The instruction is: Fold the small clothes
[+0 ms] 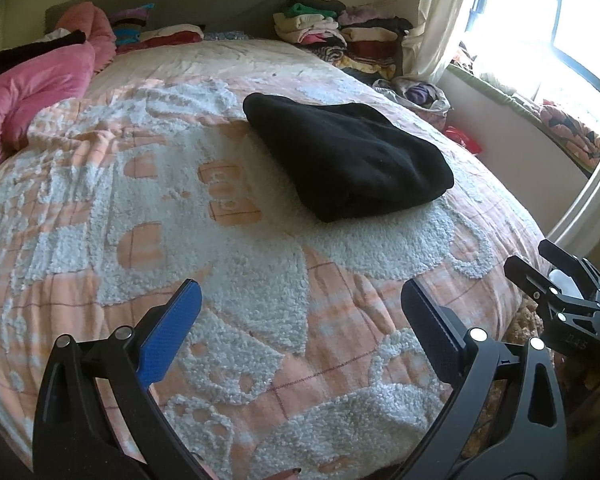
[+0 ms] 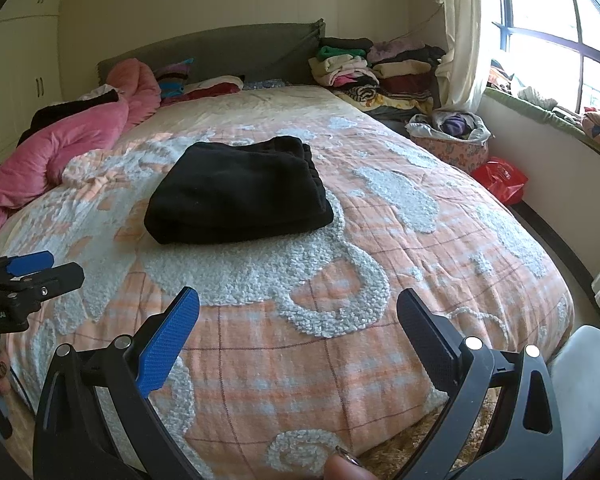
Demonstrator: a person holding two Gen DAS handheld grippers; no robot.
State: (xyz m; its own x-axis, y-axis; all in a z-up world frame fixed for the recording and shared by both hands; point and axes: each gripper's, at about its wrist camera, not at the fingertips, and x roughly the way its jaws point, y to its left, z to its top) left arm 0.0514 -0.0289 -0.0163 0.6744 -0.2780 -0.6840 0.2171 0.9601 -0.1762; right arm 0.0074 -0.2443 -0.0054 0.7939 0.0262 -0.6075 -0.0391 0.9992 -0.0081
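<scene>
A black garment (image 1: 346, 156) lies folded in a thick bundle on the orange and white bedspread (image 1: 180, 208); it also shows in the right wrist view (image 2: 240, 192). My left gripper (image 1: 300, 300) is open and empty, held above the bed's near end, well short of the garment. My right gripper (image 2: 298, 308) is open and empty too, above the foot of the bed, apart from the garment. The right gripper also shows at the right edge of the left wrist view (image 1: 540, 264), and the left gripper at the left edge of the right wrist view (image 2: 52, 266).
A pink duvet (image 2: 64, 144) is bunched at the bed's left side. Stacks of folded clothes (image 2: 364, 68) sit by the headboard at the right. A basket of clothes (image 2: 452, 136) and a red bag (image 2: 500, 178) stand on the floor near the window.
</scene>
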